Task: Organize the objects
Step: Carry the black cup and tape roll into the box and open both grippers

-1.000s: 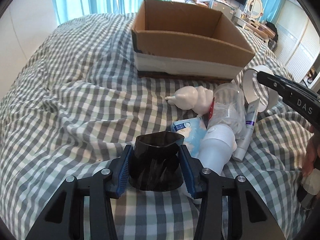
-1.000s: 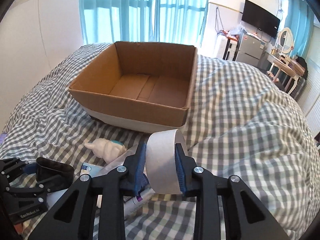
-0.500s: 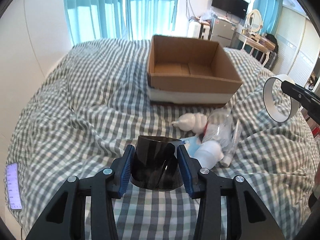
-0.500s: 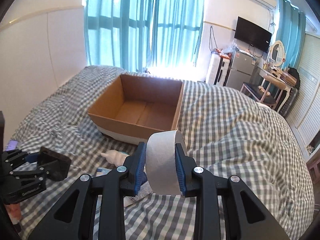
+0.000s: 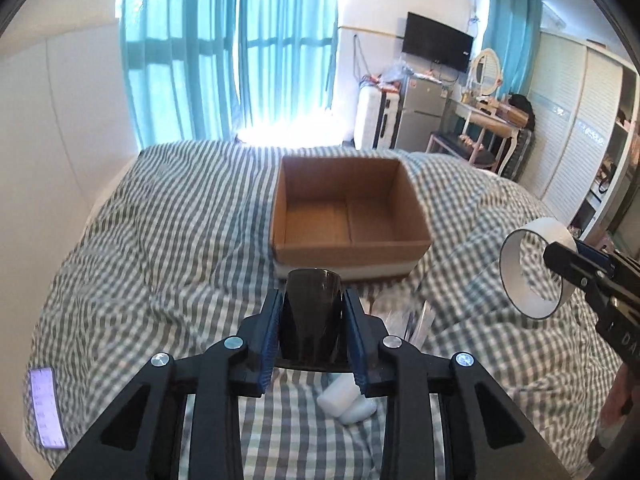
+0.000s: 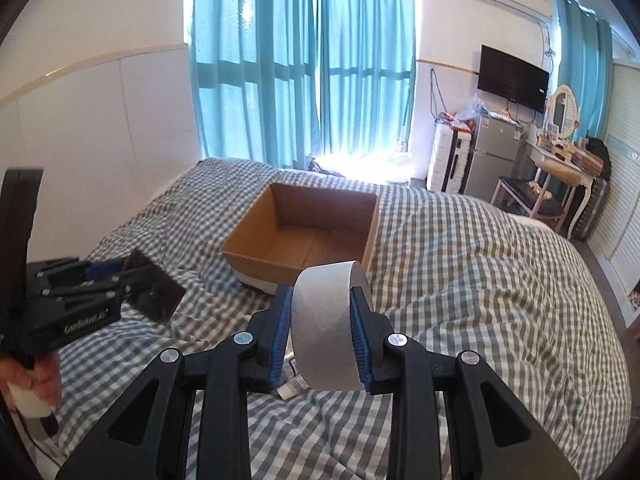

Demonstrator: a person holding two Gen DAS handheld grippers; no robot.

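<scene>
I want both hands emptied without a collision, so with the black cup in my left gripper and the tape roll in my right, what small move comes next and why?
Probably carry the left gripper forward over the cardboard box. It is clamped on the black cup, the box lies straight ahead with nothing visible inside, and the right gripper holds the tape roll off to the side.

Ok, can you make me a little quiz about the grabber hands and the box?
1. True or false: the box already has things in it.
2. Which gripper holds the tape roll: A) left gripper B) right gripper
3. Fill in: the left gripper is shut on a black ____.

Key:
1. False. Only the bare cardboard floor shows.
2. B. Its fingers clamp the roll's flat sides.
3. Cup, held above the bed, short of the box.
</scene>
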